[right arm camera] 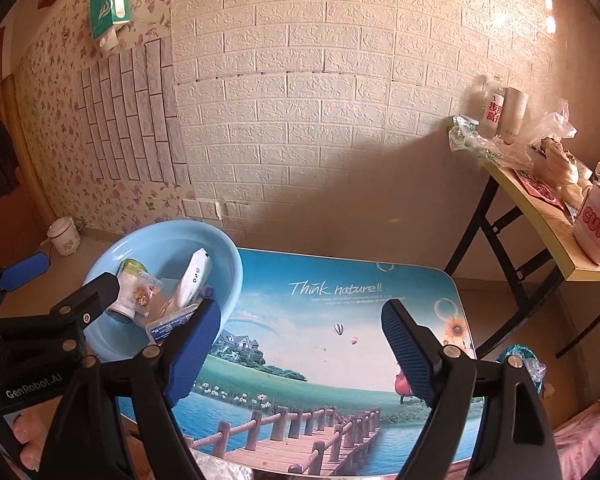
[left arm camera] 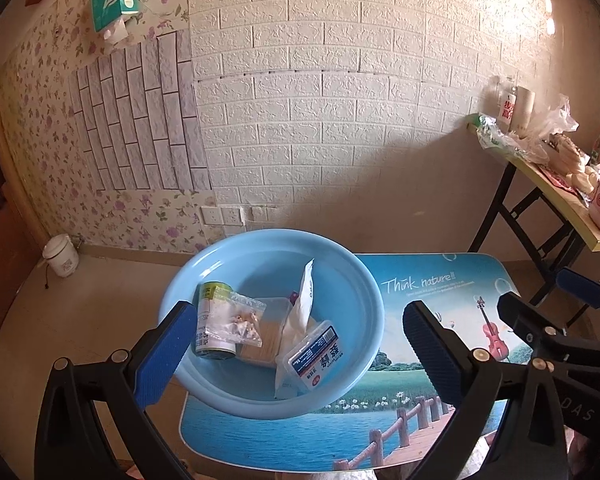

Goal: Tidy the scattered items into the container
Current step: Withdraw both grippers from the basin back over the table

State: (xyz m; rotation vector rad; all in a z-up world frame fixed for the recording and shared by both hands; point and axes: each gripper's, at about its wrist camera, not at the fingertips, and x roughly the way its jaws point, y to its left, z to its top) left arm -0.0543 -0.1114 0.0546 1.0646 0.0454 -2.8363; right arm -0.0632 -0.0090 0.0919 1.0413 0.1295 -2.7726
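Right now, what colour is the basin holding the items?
Light blue, plain, no pattern. The basin shows best in the left wrist view, rim and inside both visible.

"Think nature!!" stands on the table top (right arm camera: 340,320), "GenRobot.AI" on the left gripper (right arm camera: 32,390), "CUTE" on a pink container (right arm camera: 598,234).

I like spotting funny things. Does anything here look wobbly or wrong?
Yes. The blue basin hangs over the left edge of the picture-printed table, so it might tip. Inside, the white pouch stands leaning on end.
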